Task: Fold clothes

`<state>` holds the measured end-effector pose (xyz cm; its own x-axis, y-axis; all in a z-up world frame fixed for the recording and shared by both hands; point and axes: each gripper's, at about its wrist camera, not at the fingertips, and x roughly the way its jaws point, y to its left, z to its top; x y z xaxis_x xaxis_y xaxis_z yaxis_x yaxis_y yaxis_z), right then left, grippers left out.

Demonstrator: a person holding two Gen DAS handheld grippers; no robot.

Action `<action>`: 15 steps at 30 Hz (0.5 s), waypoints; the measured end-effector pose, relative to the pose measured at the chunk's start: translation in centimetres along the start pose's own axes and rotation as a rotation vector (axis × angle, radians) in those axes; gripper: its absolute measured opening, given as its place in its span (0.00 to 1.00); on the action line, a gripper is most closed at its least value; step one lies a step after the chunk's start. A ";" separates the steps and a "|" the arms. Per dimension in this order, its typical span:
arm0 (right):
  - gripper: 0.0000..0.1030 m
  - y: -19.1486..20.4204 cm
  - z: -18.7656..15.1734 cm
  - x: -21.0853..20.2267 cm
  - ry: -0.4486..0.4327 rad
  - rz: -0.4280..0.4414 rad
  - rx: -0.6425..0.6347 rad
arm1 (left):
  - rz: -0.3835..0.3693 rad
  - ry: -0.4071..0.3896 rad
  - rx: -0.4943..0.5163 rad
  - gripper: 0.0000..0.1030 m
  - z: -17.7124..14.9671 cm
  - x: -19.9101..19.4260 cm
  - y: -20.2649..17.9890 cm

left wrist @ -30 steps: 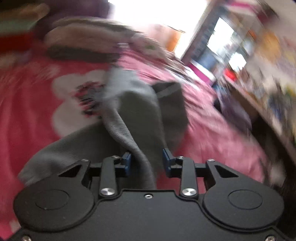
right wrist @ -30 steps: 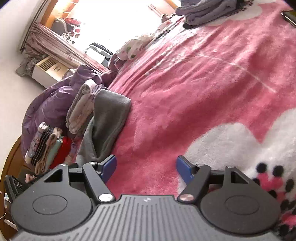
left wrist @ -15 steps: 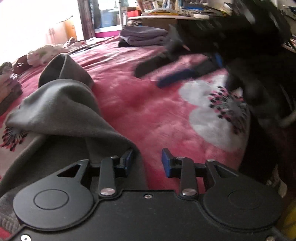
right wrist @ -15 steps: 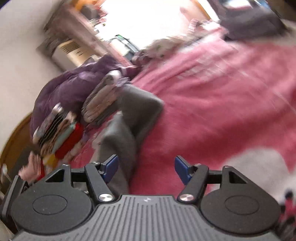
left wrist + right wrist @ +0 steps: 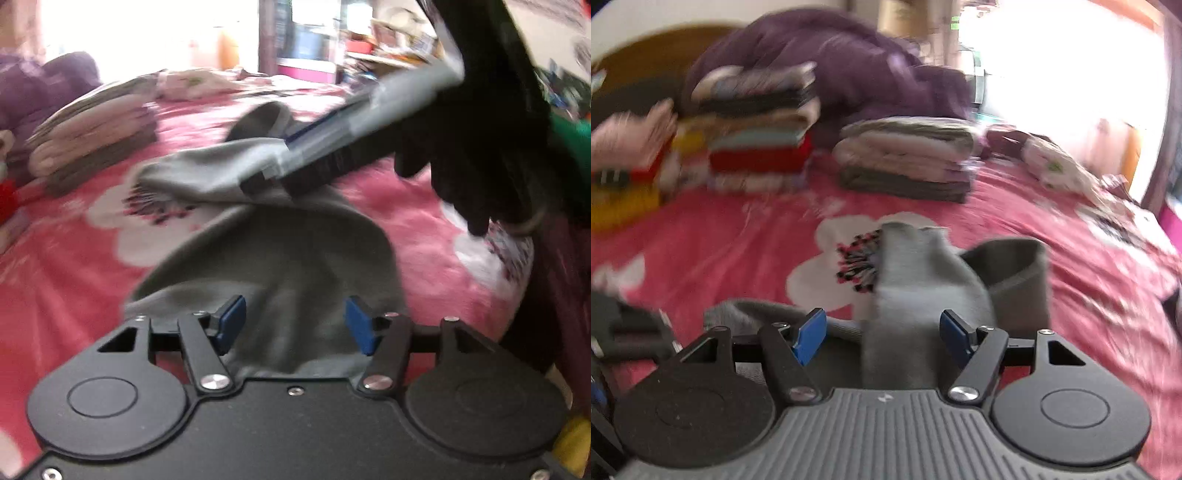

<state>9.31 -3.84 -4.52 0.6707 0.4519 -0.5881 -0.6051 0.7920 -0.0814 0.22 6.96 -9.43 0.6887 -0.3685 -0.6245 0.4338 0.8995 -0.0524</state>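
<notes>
Mid-bed, on the pink blanket [image 5: 738, 251], over a white flower print: one grey garment [image 5: 295, 251], crumpled, part lifted into a loose hump. Both views motion-blurred; detail soft.

Handling, judged: thin knit, light, limp. No stiffness; it drapes and sags where unsupported, and will follow whichever edge is pulled. Low slip against the fleecy blanket, so it may drag rather than slide. Not fragile. Best hold looks like an edge or corner, pinched through one or two layers; the ribbed band [image 5: 1015, 266] toward the far right of the heap looks thicker and easier to find. A grab at the middle would only bunch it.

Left gripper [image 5: 291, 325]: jaws wide apart, blue pads either side of the near cloth, which runs up between them. Pads do not appear to pinch it; nothing held.

Right gripper [image 5: 879, 332]: jaws also wide apart. A raised fold of the garment stands between them, nearer the right pad; contact unclear from its own view. In the left view the right tool reaches across the top of the garment, fingers at or on the cloth; blur hides whether they press.

Beyond, along the far edge of the bed: folded stacks [image 5: 908, 162], a purple quilt [image 5: 849, 66] behind.
</notes>
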 end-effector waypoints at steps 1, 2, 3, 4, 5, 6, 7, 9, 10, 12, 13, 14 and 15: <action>0.69 0.7 0.1 0.7 0.011 -0.007 -0.036 | 0.010 0.000 -0.015 0.58 -0.1 0.0 0.2; 0.70 1.5 0.0 1.6 0.026 -0.043 -0.094 | 0.020 0.002 -0.029 0.58 -0.2 0.1 0.4; 0.70 2.2 -0.1 2.4 0.037 -0.102 -0.165 | 0.028 0.013 -0.029 0.58 -0.2 0.2 0.5; 0.69 2.7 -0.3 2.9 0.051 -0.154 -0.221 | 0.036 0.025 -0.027 0.58 -0.3 0.4 0.6; 0.67 3.2 -0.5 3.5 0.065 -0.205 -0.276 | 0.043 0.037 -0.025 0.58 -0.4 0.6 0.7; 0.61 3.0 -0.7 3.7 0.073 -0.219 -0.285 | 0.052 0.042 -0.019 0.58 -0.3 0.7 0.6; 0.49 2.7 -1.0 3.8 0.081 -0.229 -0.289 | 0.061 0.045 -0.012 0.58 -0.2 0.8 0.6; 0.25 1.7 -1.3 3.5 0.078 -0.249 -0.268 | 0.070 0.051 -0.006 0.60 -0.1 0.9 0.8; 0.20 0.9 -1.3 3.1 0.064 -0.259 -0.240 | 0.072 0.053 -0.008 0.61 -0.1 0.9 0.9; 0.18 -1.2 -1.4 1.6 0.022 -0.260 -0.132 | 0.079 0.061 -0.014 0.62 0.0 1.0 1.0; 0.17 -2.4 -1.5 0.9 0.000 -0.260 -0.061 | 0.088 0.068 -0.021 0.62 -0.1 1.1 1.1; 0.16 -3.8 -1.9 -0.1 -0.021 -0.263 0.016 | 0.098 0.074 -0.028 0.63 -0.2 1.2 1.3; 0.14 -5.2 -2.3 -1.1 -0.043 -0.267 0.093 | 0.108 0.081 -0.035 0.63 -0.2 1.4 1.4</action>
<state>10.72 -9.37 -5.33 0.8195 0.2380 -0.5213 -0.3641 0.9187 -0.1529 1.64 7.79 -10.55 0.6808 -0.2500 -0.6885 0.3380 0.9411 -0.0074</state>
